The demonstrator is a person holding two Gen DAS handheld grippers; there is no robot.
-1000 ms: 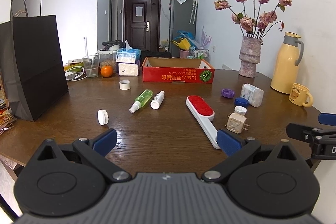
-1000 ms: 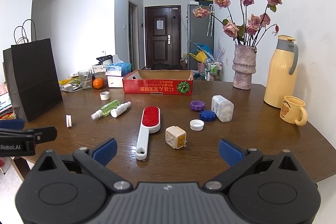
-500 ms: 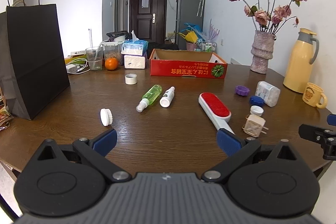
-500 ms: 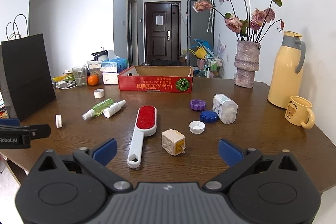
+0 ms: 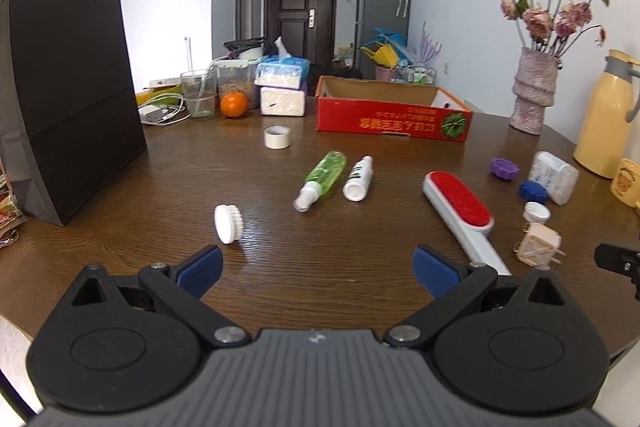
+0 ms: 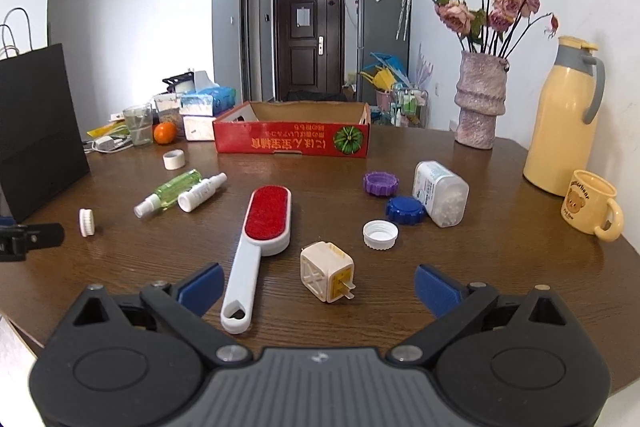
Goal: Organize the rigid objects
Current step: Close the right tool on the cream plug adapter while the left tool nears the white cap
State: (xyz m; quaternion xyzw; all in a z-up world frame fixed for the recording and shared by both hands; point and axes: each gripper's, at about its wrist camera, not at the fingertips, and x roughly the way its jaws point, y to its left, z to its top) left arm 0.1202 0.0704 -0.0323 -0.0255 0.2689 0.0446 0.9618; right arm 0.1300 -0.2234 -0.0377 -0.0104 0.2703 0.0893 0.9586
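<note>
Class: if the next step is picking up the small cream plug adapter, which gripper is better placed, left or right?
Right. The plug adapter lies just ahead of the open right gripper, between its fingers. For the left gripper it sits far off to the right.

Table (image 6: 460,267), right wrist view as dial. Lint brush (image 6: 264,227) at centre, handle toward 6 o'clock. Plug adapter (image 6: 326,271) just beside it at 4 o'clock. Bottle cap (image 6: 380,234) and two lids (image 6: 405,210) (image 6: 380,183) run toward 2 o'clock, with a tipped jar (image 6: 440,193) next to them. Two spray bottles (image 6: 172,191) (image 6: 202,186) lie side by side at 10 o'clock; brush head (image 6: 86,222) at 9 o'clock. Tape roll (image 6: 173,159) behind the bottles. Cardboard box (image 6: 292,143) at 12 o'clock. Vase (image 6: 480,99), thermos (image 6: 560,115) and mug (image 6: 592,205) at 1 to 3 o'clock. Paper bag (image 6: 36,131) at far 9 o'clock.
</note>
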